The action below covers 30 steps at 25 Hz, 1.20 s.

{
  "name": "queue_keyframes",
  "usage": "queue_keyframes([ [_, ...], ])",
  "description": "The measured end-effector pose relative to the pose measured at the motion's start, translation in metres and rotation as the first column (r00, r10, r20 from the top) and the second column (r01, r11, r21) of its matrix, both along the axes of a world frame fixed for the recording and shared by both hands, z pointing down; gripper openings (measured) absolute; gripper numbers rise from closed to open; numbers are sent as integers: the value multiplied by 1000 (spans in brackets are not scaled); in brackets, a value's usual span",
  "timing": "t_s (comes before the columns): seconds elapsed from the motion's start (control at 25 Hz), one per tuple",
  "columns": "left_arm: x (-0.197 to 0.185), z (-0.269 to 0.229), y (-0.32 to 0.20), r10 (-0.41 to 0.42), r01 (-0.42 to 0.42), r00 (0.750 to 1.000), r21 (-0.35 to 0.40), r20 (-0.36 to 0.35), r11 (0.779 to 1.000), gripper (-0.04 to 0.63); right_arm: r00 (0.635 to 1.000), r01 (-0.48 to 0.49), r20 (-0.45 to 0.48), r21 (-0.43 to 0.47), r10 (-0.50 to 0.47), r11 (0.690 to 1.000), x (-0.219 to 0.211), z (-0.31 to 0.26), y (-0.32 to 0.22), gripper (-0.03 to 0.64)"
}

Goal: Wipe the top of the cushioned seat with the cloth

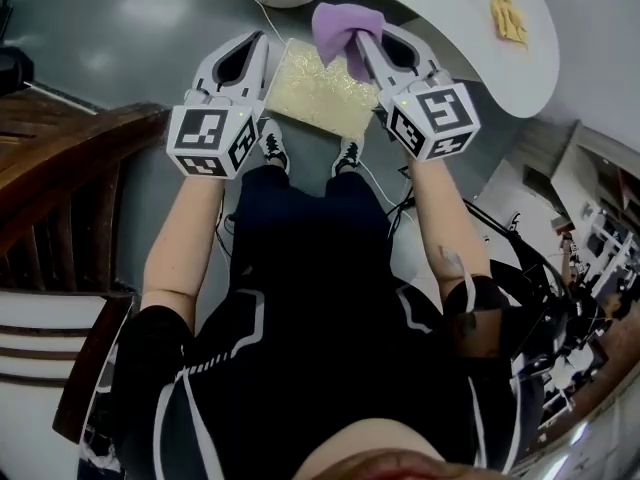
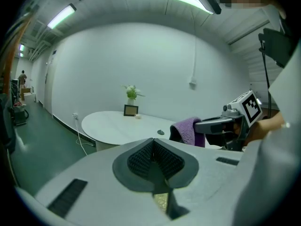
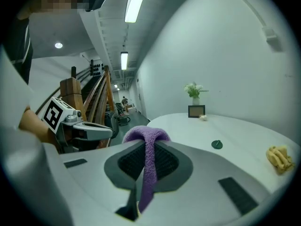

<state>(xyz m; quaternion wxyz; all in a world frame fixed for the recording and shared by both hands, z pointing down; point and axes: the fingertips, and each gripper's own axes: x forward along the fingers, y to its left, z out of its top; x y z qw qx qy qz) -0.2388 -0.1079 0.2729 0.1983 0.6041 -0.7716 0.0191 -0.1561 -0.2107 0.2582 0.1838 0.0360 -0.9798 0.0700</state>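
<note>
R tongs (image 1: 366, 40) are clamped on the purple cloth (image 1: 338, 26), which is at the far edge of the cushioned seat (image 1: 312, 96). L tongs (image 1: 258, 43) are closed w/ nothing between them, by the seat's left side. A white bench (image 1: 470, 18) is beyond.

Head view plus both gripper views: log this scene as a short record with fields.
cushioned seat: yellowish top, just beyond the person's shoes
cloth: purple, over the cushioned seat's far edge; contact unclear
right tool: shut on cloth
left tool: shut, empty, by the cushioned seat's left edge
white table: beyond the cushioned seat
</note>
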Motion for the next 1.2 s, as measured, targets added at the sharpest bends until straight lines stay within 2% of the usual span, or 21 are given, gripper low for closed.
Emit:
queue_keyframes([
  [0.08, -4, 22, 2, -22, 23, 1000, -18, 11, 1000, 5, 1000, 16, -14, -9, -16, 1000, -6, 24, 2, 26],
  [0.24, -9, 64, 7, -53, 52, 998, -42, -21, 998, 5, 996, 63, -62, -29, -64, 998, -20, 78, 10, 26],
  [0.36, -17, 98, 13, -76, 74, 997, -81, -19, 994, 5, 991, 93, -92, -31, -95, 995, -35, 120, 21, 26],
  [0.6, -37, 167, 32, -166, 166, 986, -171, 16, 971, 5, 986, 99, -127, -96, -111, 990, -59, 202, 38, 26],
  [0.72, -37, 198, 30, -163, 157, 986, -186, -22, 970, 5, 985, 72, -149, -131, -91, 989, -65, 239, 45, 26],
  [0.88, -34, 244, 28, -159, 144, 986, -212, -53, 967, 5, 977, 72, -189, -131, -96, 989, -73, 291, 58, 26],
  [1.2, -28, 310, 34, -127, 102, 990, -302, -65, 948, 5, 954, 33, -293, -125, -68, 992, -80, 376, 64, 26],
])
